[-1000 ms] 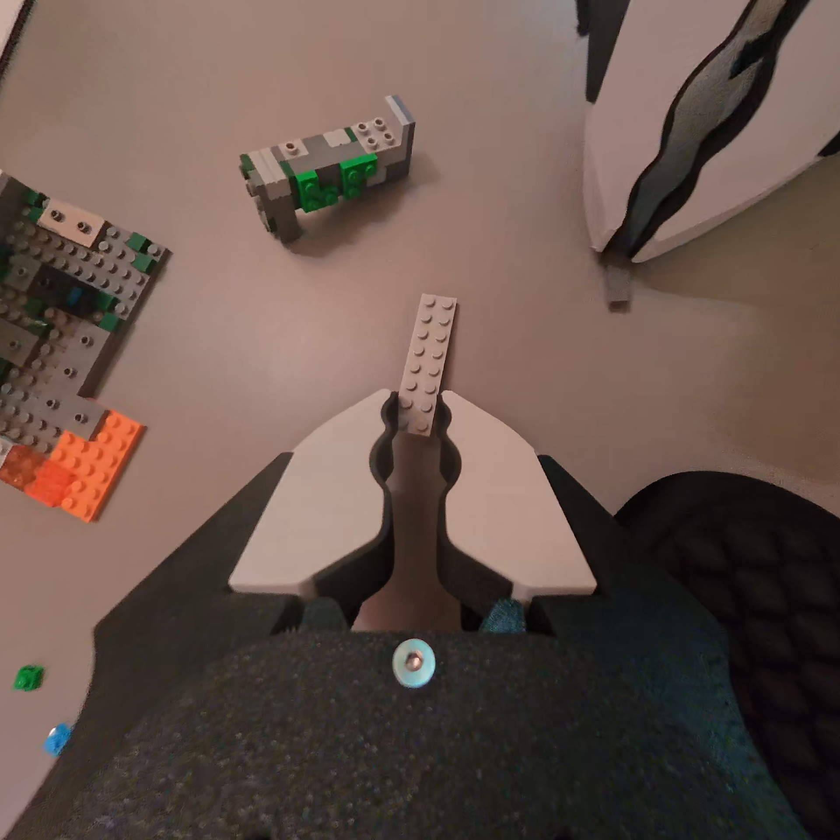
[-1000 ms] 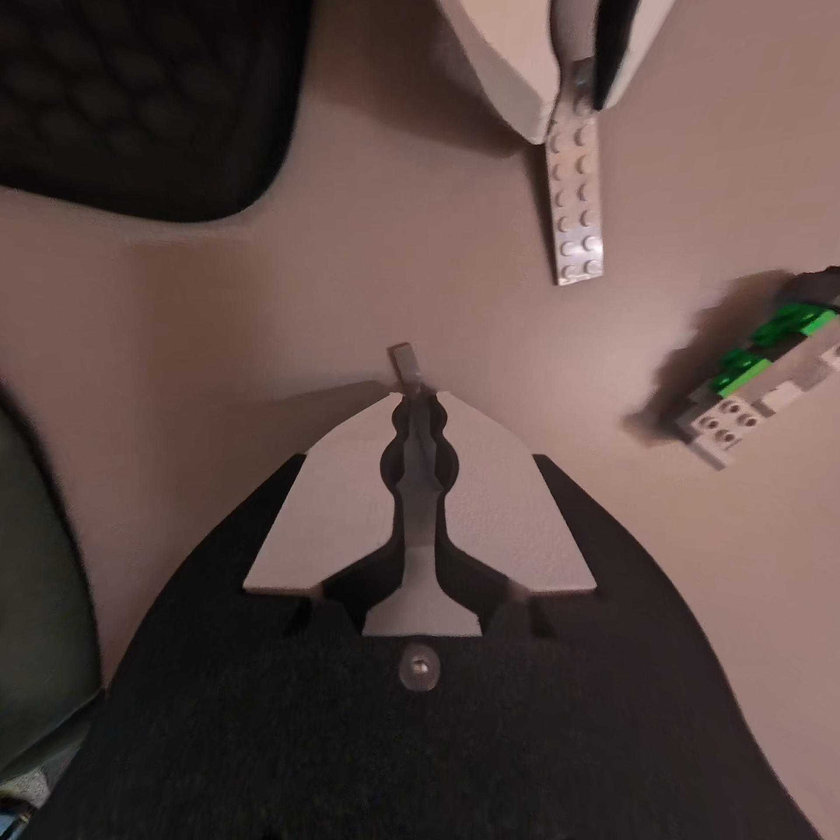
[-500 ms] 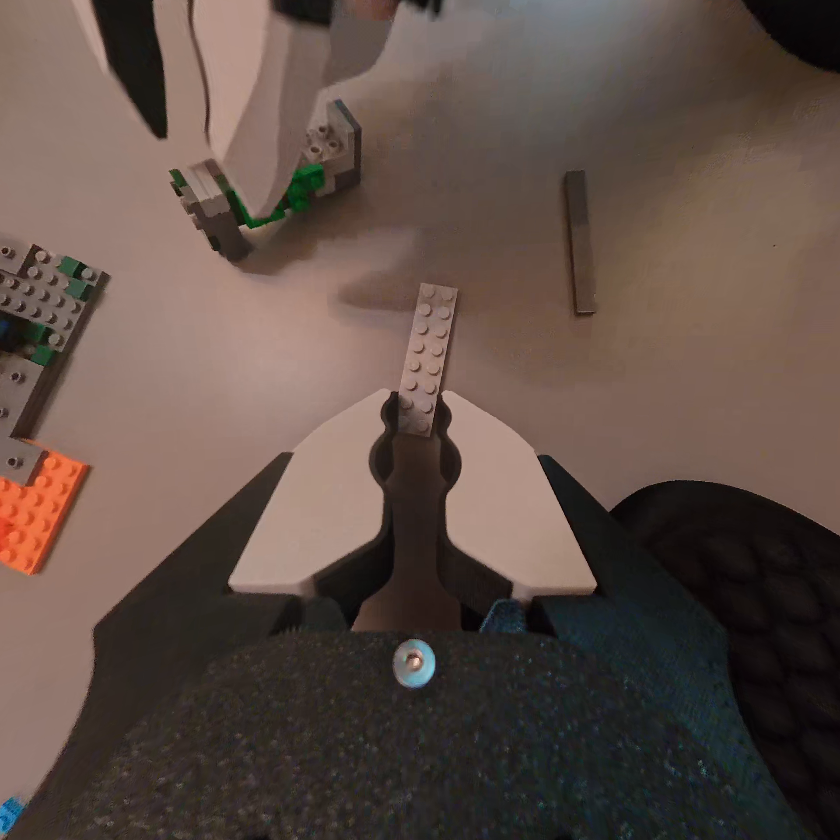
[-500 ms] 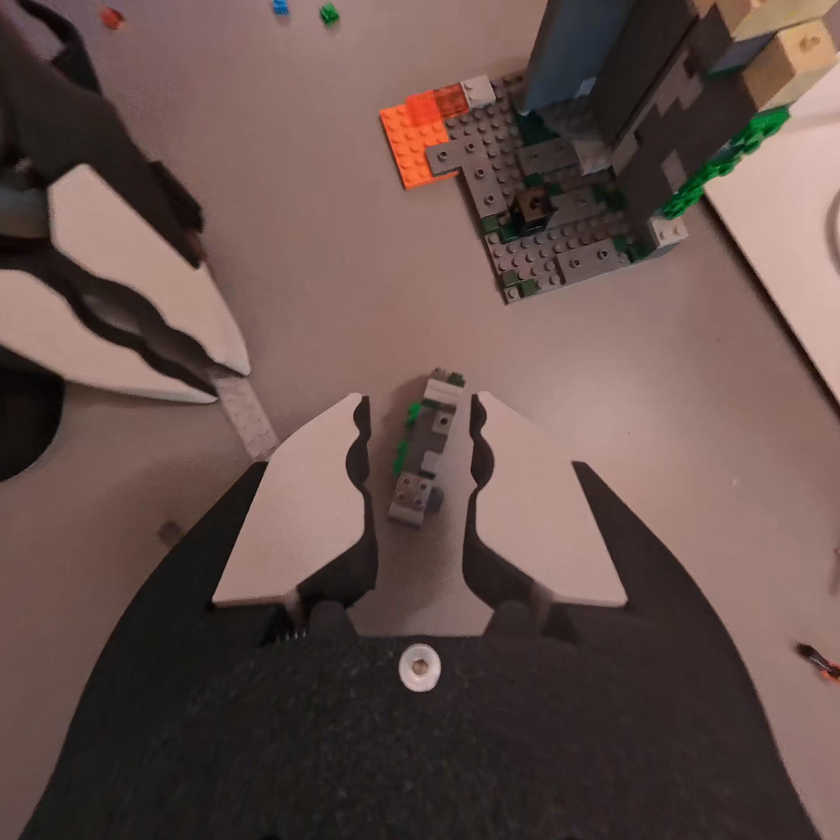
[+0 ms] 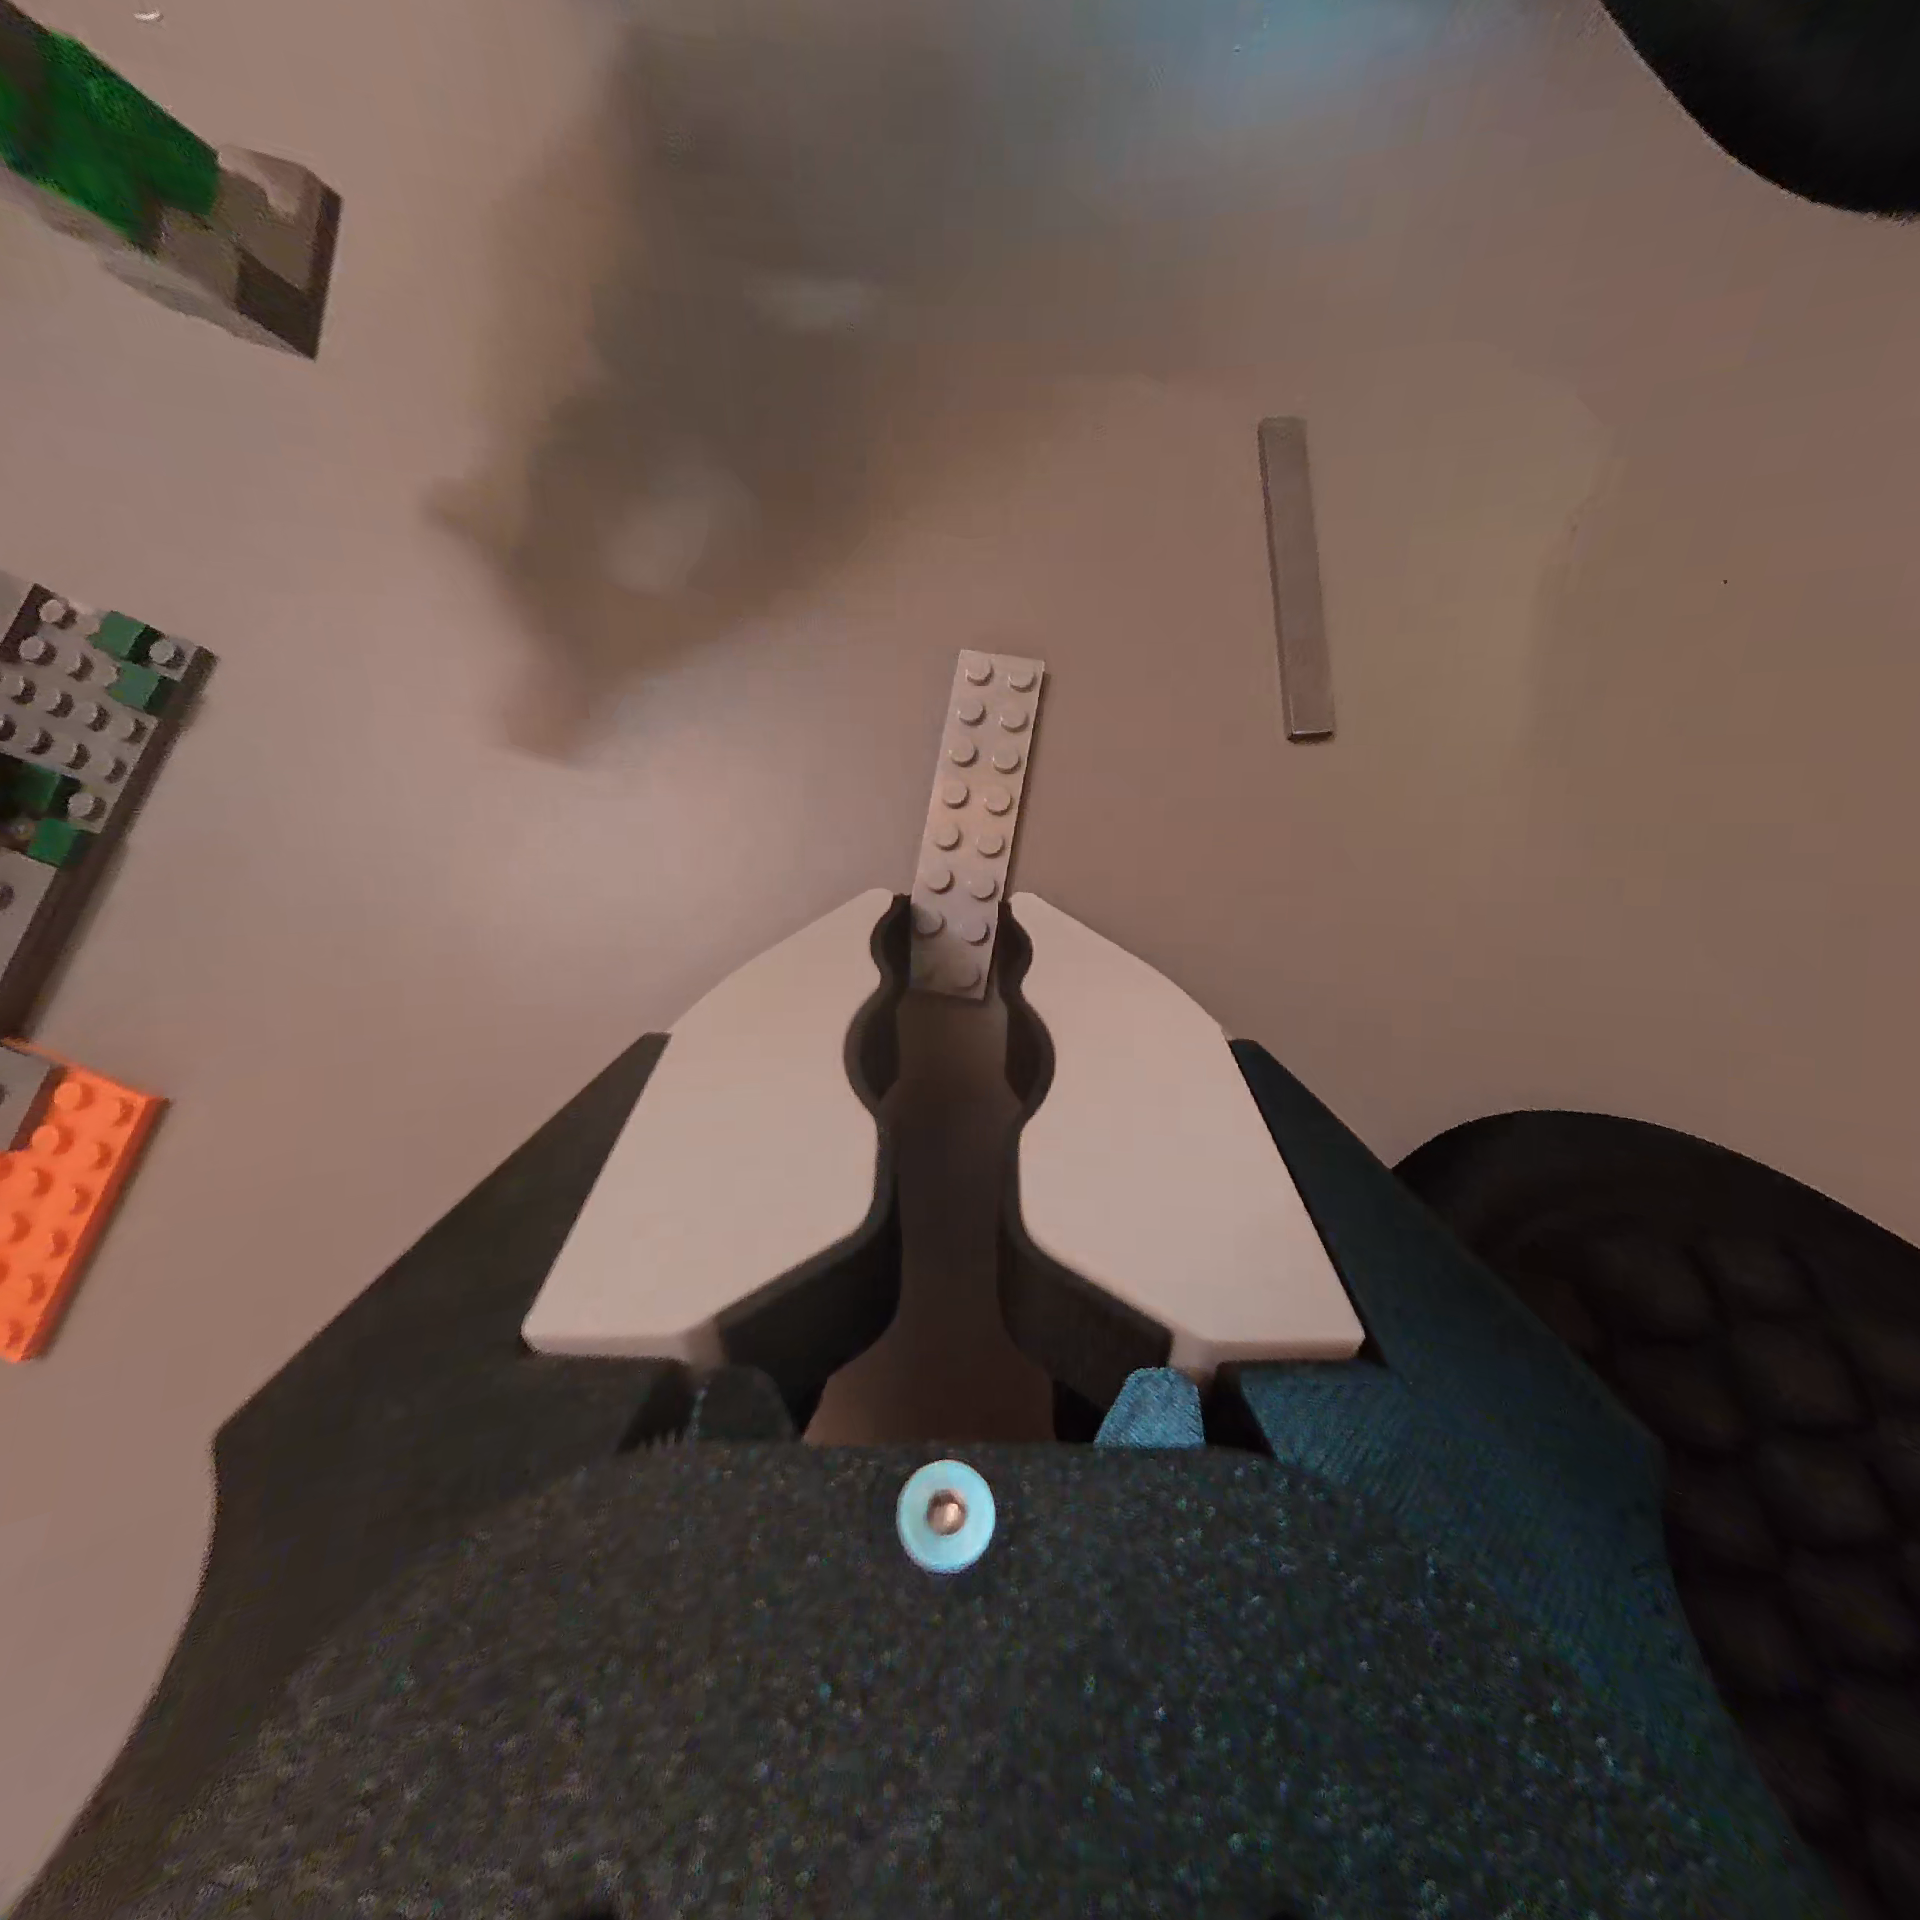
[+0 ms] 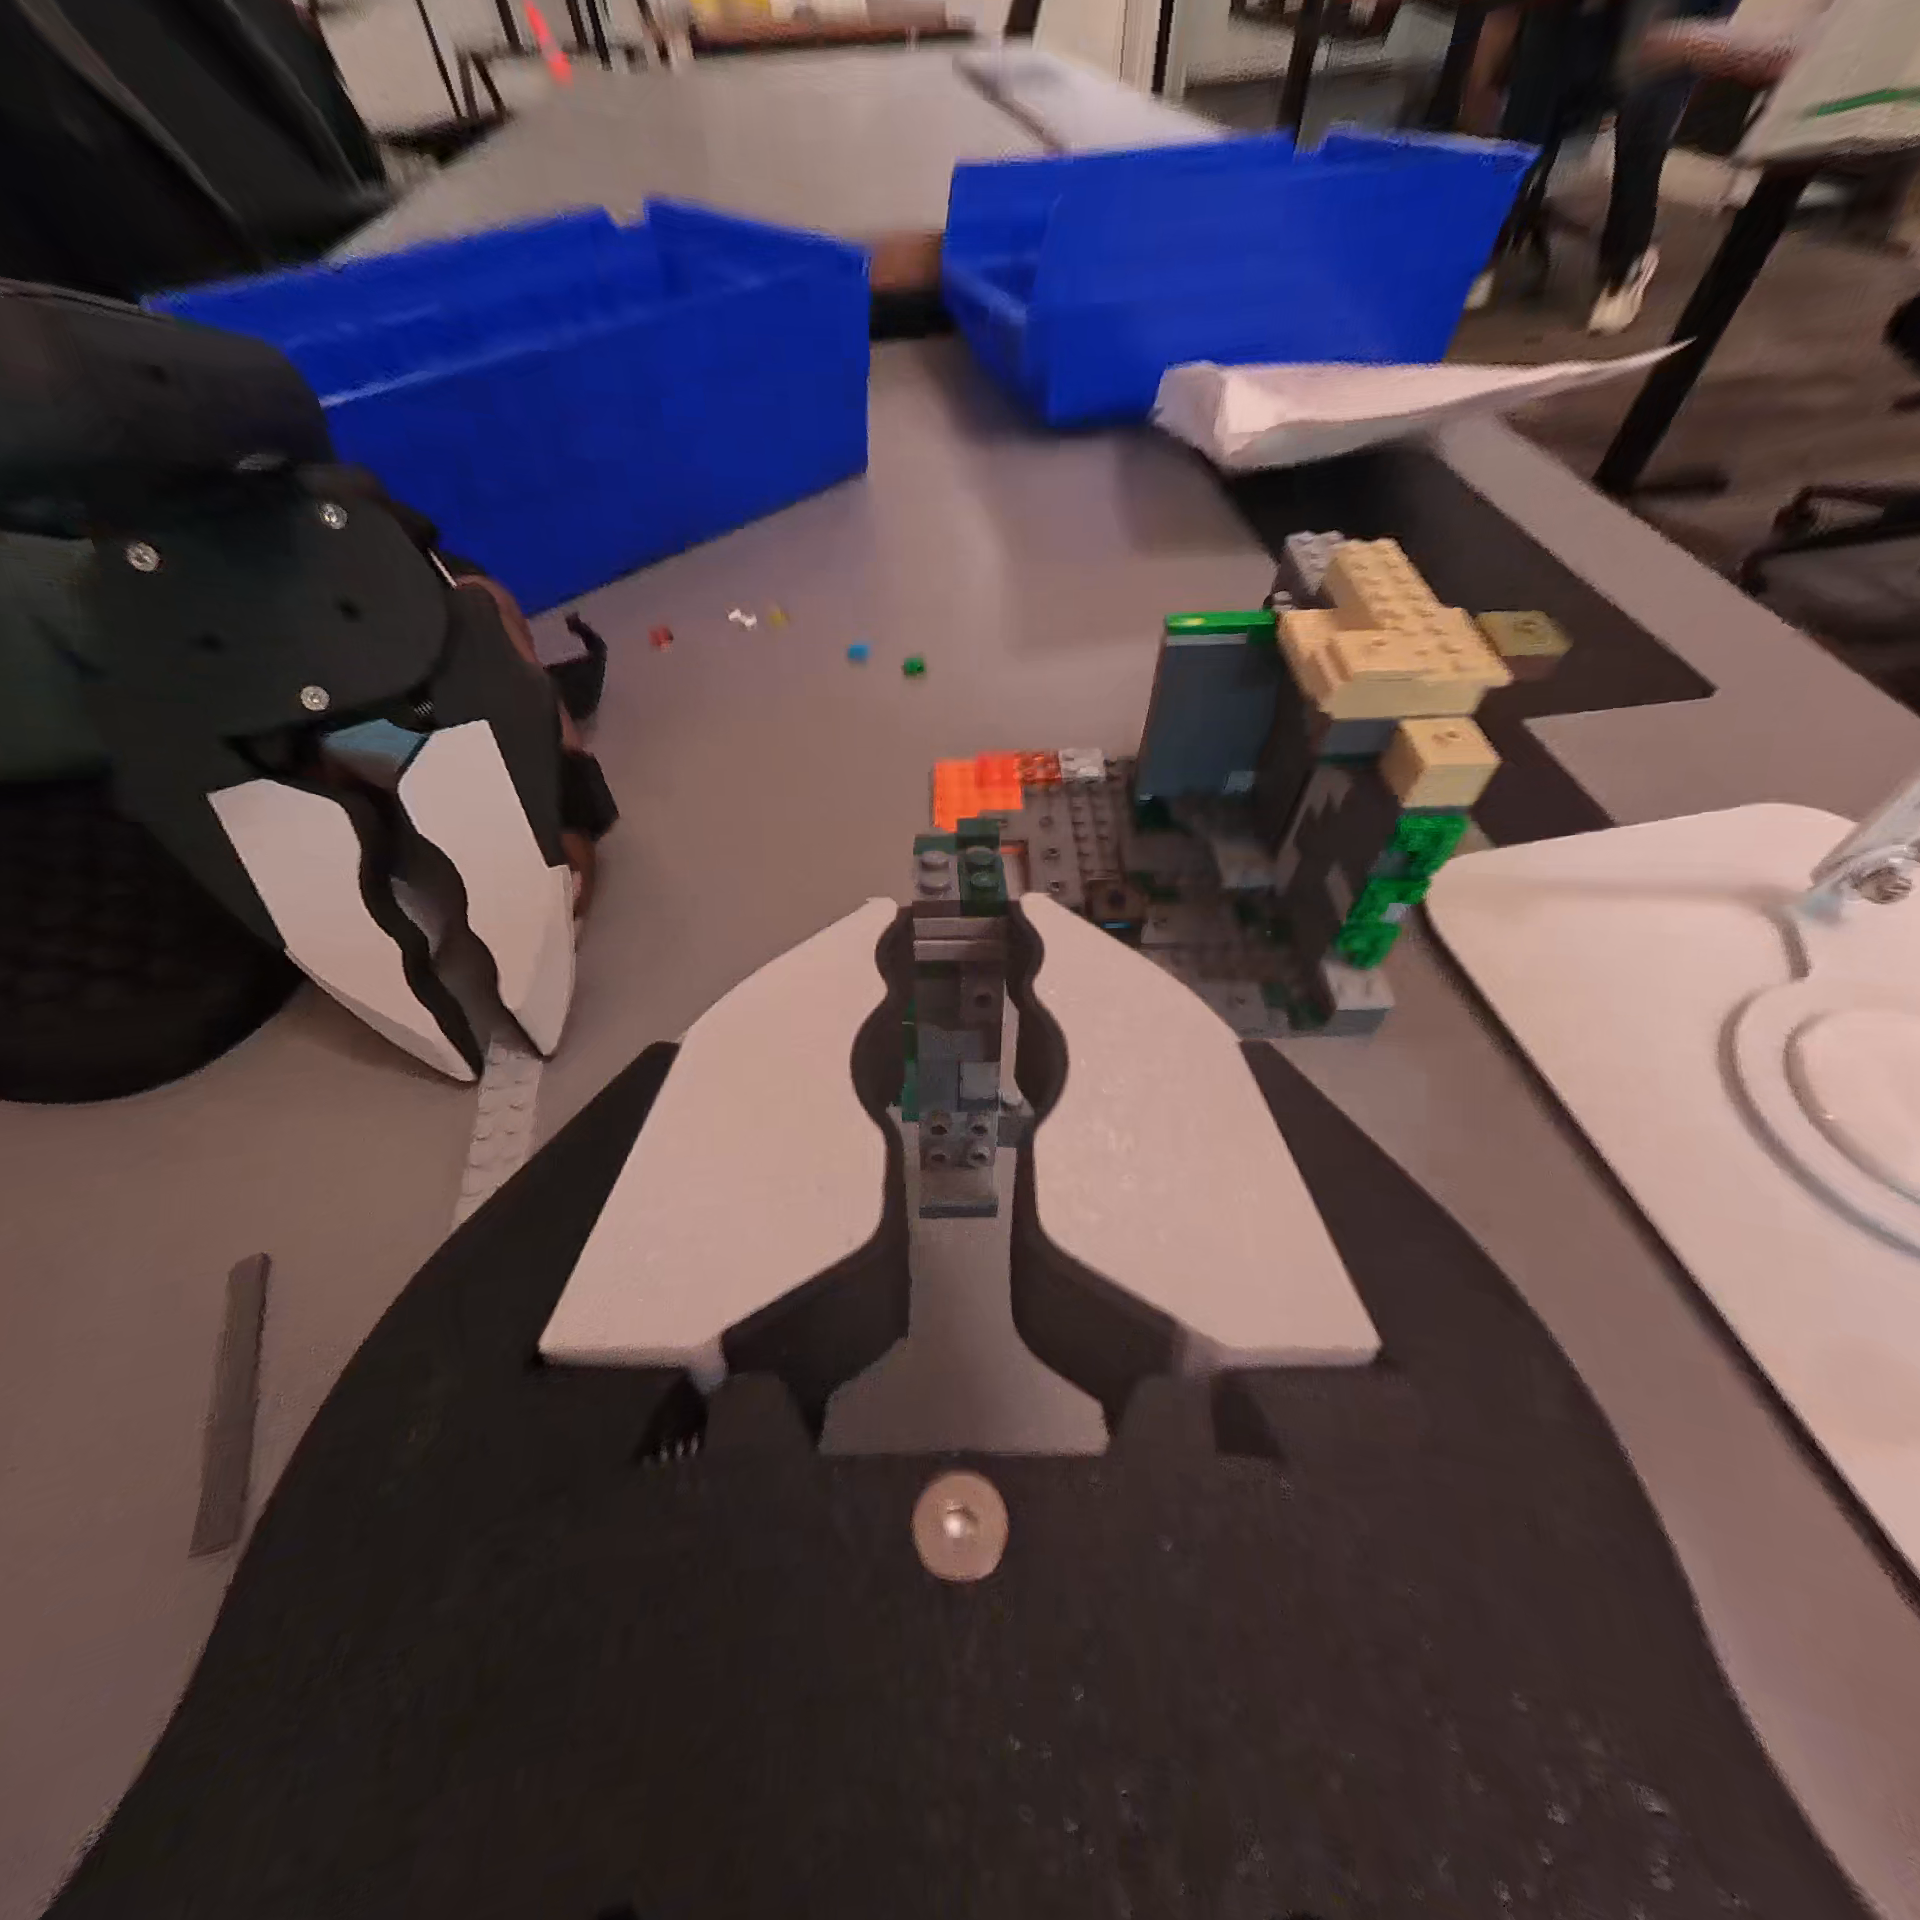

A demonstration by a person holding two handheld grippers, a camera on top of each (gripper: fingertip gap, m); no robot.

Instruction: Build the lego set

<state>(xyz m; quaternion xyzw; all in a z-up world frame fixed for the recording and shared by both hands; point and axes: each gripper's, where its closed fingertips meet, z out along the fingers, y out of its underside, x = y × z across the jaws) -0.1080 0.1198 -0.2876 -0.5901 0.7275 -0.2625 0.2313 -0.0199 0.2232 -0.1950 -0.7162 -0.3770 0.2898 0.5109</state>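
Note:
My left gripper is shut on one end of a long light-grey studded plate, which points away from me low over the table. My right gripper is shut on a small grey-and-green sub-assembly and holds it up off the table. That sub-assembly shows blurred at the top left of the left wrist view. The main build, with tan top, green bricks and an orange corner plate, stands behind it. The left gripper with its plate shows at the left of the right wrist view.
A thin dark-grey tile lies on the table; it also shows in the right wrist view. Two blue bins stand at the back. A white tray is at the right. Small loose pieces lie mid-table. Across from one pair of fingers to the other is roughly 15 cm.
My right gripper let go of the thin tile, moved over the sub-assembly, shut on it and lifted it. My left gripper has kept its hold on the grey plate.

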